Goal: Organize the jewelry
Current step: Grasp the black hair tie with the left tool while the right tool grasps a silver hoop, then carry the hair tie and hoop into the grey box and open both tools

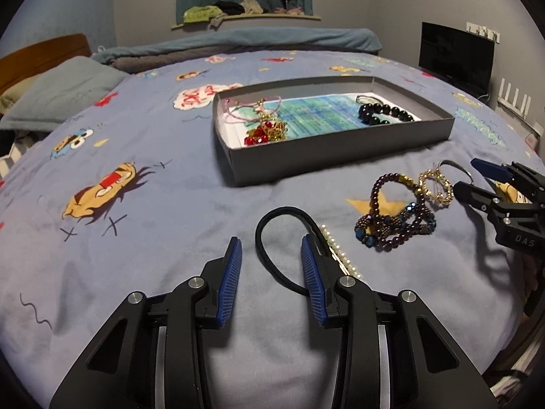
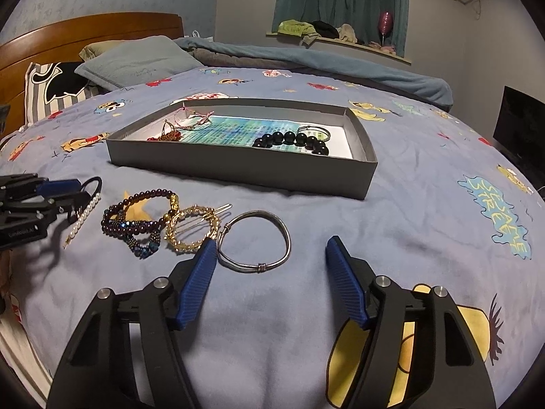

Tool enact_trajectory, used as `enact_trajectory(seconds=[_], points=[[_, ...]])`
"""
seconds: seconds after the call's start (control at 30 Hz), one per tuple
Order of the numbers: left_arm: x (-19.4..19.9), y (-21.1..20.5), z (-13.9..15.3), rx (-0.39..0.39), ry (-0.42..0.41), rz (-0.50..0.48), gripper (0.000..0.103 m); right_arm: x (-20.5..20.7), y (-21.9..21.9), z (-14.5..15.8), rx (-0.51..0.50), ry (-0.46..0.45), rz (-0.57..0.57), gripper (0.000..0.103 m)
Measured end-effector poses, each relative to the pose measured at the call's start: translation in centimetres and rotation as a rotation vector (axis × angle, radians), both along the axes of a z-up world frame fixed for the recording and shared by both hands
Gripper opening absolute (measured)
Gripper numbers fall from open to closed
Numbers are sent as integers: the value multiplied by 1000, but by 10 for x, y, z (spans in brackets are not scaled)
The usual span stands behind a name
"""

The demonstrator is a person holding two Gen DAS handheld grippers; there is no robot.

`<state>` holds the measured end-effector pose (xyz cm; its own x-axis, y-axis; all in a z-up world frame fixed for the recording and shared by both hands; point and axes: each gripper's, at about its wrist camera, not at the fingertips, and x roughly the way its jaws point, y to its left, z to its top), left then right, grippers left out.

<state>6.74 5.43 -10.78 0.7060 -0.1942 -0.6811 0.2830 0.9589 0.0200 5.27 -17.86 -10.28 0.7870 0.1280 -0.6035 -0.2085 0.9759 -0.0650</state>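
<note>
A black hair band (image 1: 264, 255) lies on the blue bedspread, one strand of it between the fingers of my left gripper (image 1: 271, 248); the pads stand apart from it, open. A pearl hair clip (image 1: 340, 255) lies just right of that gripper. My right gripper (image 2: 270, 243) is open around a silver bangle (image 2: 253, 242), its left finger at the bangle's edge. Purple and blue bead bracelets (image 2: 136, 221) and a gold hoop clip (image 2: 192, 231) lie between the two grippers. The grey box (image 2: 238, 170) behind holds a black bead bracelet (image 2: 293, 139), a red and gold necklace (image 1: 265, 129) and another bangle.
The bed carries a cartoon-print cover. Pillows (image 2: 133, 61) and a wooden headboard (image 2: 85, 30) are at the far left, a rolled blanket (image 1: 238, 39) at the back. A dark screen (image 1: 456, 54) stands past the right edge.
</note>
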Motion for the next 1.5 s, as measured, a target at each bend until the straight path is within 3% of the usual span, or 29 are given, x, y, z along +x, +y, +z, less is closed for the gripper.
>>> enact_trajectory(seconds=[0.17,0.23,0.37,0.43,0.5,0.63,1.03,1.23,1.5], points=[[1,0,-1,0,4,8,37,2,2,1,-1,5,0,68],[1,1,0,3,-4,16,26,2,1,1,7,6,0,68],[1,1,0,17,-6,23,13,5,1,2,13,11,1,66],[2,1,0,27,-11,29,8,5,2,3,10,10,-2,52],[2,1,0,31,-13,33,5,6,0,3,13,11,-12,45],[2,3,2,26,-23,36,4,7,-4,4,40,12,-12,44],[-16,17,32,-54,-170,28,4,-1,-9,16,80,-53,-18,44],[-20,11,49,-46,-232,4,4,-1,-7,30,77,-85,-10,44],[11,-13,85,-48,-261,-64,4,35,-5,63,73,-139,-14,44]])
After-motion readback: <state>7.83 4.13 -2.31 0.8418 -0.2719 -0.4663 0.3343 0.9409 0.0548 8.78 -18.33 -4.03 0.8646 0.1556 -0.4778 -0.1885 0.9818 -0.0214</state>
